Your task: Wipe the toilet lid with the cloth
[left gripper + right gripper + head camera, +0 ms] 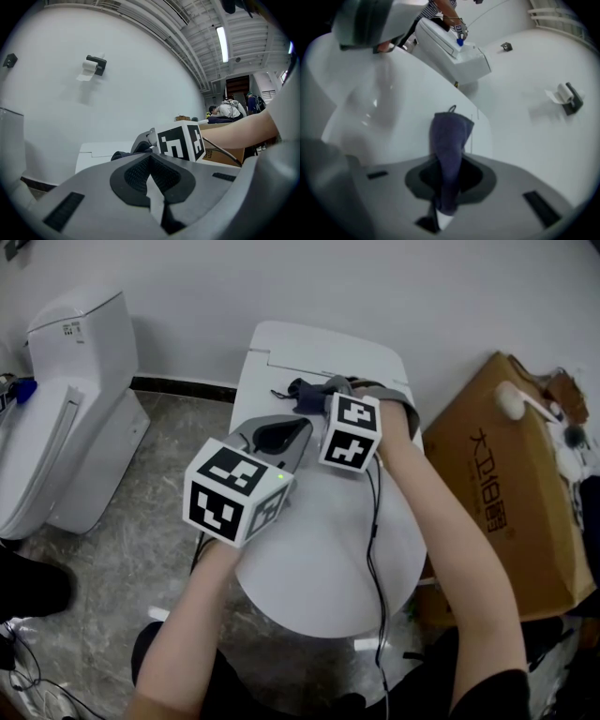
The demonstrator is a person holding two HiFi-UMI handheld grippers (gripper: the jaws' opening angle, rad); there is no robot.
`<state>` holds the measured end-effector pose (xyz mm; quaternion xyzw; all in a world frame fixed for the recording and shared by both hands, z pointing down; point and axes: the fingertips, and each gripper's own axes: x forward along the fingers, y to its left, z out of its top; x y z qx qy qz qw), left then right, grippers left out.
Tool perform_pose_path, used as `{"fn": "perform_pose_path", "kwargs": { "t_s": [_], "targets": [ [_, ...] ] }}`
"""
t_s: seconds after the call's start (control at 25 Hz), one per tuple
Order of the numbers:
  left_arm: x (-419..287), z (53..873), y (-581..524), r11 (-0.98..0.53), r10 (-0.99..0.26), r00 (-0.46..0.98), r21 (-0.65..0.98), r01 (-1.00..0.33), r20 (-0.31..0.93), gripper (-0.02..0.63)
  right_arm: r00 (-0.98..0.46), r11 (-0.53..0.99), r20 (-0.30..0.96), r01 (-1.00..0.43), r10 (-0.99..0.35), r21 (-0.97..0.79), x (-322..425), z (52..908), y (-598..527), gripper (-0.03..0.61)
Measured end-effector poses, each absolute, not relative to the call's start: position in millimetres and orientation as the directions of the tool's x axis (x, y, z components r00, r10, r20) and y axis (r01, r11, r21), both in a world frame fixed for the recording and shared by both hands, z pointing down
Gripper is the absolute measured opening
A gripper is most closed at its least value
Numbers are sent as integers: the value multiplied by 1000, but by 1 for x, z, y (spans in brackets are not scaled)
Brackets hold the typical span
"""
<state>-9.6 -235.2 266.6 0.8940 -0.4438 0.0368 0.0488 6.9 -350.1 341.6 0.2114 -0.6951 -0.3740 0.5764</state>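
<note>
The white toilet lid [328,540] lies closed in the middle of the head view. A dark blue cloth [305,390] rests at the lid's back end near the tank, and my right gripper [314,397] is shut on it. In the right gripper view the cloth [449,140] hangs forward from between the jaws over the lid [389,117]. My left gripper [272,435] hovers over the lid's left rear, just left of the right one, shut with nothing in it. In the left gripper view its jaws [151,161] meet, and the cloth [121,155] shows beyond them.
A second white toilet [66,418] stands at the left, a cardboard box [506,493] close on the right. A black cable [375,549] trails across the lid's right side. A paper roll holder [93,65] hangs on the wall. People [229,110] stand far behind the box.
</note>
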Motion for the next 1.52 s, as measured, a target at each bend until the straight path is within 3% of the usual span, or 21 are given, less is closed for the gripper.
{"fn": "perform_pose_path", "kwargs": {
  "t_s": [1.52],
  "targets": [
    [-26, 266, -242, -574, -810, 576, 60, -817, 109, 12, -258, 663, 688, 188, -678, 724, 28, 347, -216, 64]
  ]
}}
